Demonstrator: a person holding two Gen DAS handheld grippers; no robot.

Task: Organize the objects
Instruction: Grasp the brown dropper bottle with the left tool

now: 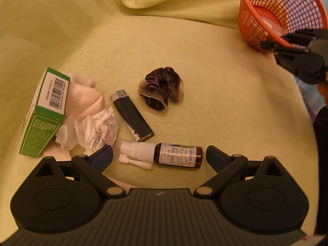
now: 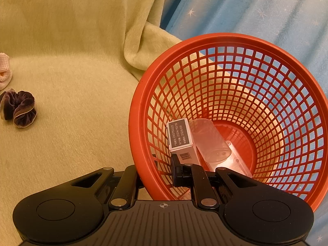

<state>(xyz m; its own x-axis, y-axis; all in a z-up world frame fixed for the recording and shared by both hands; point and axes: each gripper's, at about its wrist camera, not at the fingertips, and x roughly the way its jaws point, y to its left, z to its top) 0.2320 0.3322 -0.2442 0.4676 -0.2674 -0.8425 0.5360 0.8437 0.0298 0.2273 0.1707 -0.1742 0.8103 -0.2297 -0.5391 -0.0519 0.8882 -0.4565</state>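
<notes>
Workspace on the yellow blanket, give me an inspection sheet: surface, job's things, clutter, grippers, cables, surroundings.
Surface: yellow blanket, folded at the back.
Job's things: spray bottle lying between the open fingers; lighter, scrunchie, green box loose; orange basket holds a white box and a clear container.
Clutter: crumpled tissue, pink cloth.
Grippers: left gripper open; right gripper clamped on the basket rim.
Cables: nothing seen.
Surroundings: blue starred fabric.

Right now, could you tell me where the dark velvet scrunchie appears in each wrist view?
Left wrist: scrunchie mid-frame, right of the lighter.
Right wrist: scrunchie at the far left edge.
Shared landmark: orange basket, top right in left view, centre-right in right view.
</notes>
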